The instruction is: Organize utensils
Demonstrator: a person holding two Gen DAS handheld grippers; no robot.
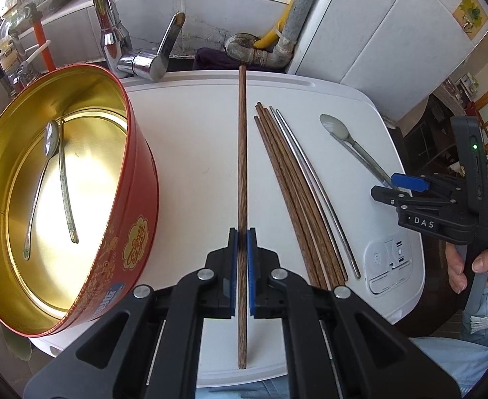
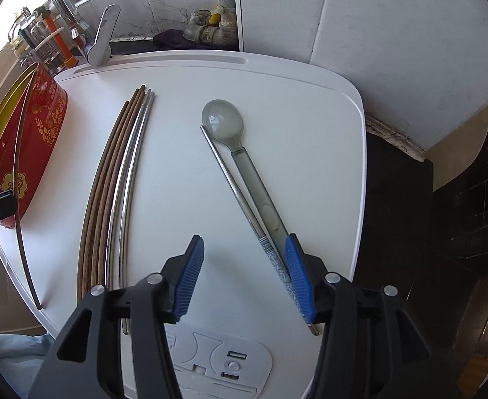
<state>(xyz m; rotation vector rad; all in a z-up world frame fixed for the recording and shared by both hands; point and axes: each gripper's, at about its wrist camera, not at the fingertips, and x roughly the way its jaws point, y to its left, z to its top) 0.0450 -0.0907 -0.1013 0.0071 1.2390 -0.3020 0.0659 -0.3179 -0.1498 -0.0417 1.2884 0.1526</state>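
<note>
On the white board [image 1: 194, 153] over the sink, the left gripper [image 1: 242, 266] is pinching a single wooden chopstick [image 1: 242, 153] between its blue pads, the stick running straight ahead toward the rusty pipe elbow [image 1: 244, 51]. Whether the stick is lifted off the board or resting on it is hard to judge from this angle. To its left stands the red tin [image 1: 124, 219] with the gold inside (it holds a metal spoon [image 1: 46, 153] and one metal chopstick [image 1: 66, 193] already). To the right of the held stick lies a bundle of wooden chopsticks [image 1: 290, 193] with two metal chopsticks [image 1: 313, 183] touching them on the far side.

The right gripper [image 2: 244, 276] is spread wide and low over the board. Its right pad sits against the handles of a translucent grey spoon [image 2: 224, 119] and a patterned metal chopstick [image 2: 237, 193], which lie side by side, crossing near the handle end. Its left pad touches nothing.
</note>
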